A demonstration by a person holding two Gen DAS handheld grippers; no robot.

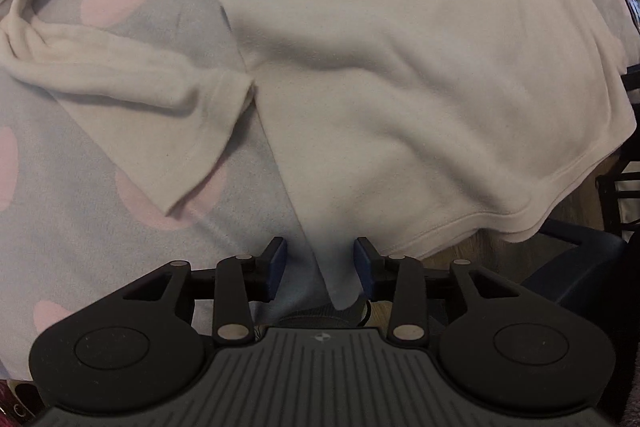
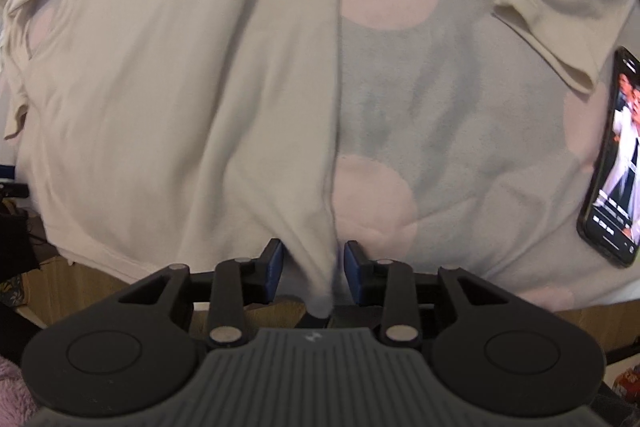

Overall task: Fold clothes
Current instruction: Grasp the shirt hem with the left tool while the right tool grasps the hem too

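Cream fleece, a long-sleeved top (image 1: 400,67), lies spread front-down or front-up (cannot tell which) on a grey blanket (image 1: 120,247) with pink spots, its hem hanging over the blanket's near edge. The left gripper (image 1: 320,267) points down at one bottom corner of the top; its jaws stand apart with the corner of cloth between them, and the pads do not seem to press on it. The right gripper (image 2: 310,269) is at the other bottom corner, jaws likewise parted around a ridge of cloth, so both look released rather than clenched.

The step in hand appears to be laying the top flat, or taking hold of its hem corners, ahead of a first fold. The next move calls for a firm pinch on both corners together, then lifting evenly so the body does not bunch.

One sleeve (image 1: 120,83) lies crumpled out to the side and the other sleeve (image 2: 560,27) too; both need tucking in. A phone (image 2: 616,159) with a lit screen rests near the blanket's side edge, just beside that sleeve's cuff, and could be swept off.
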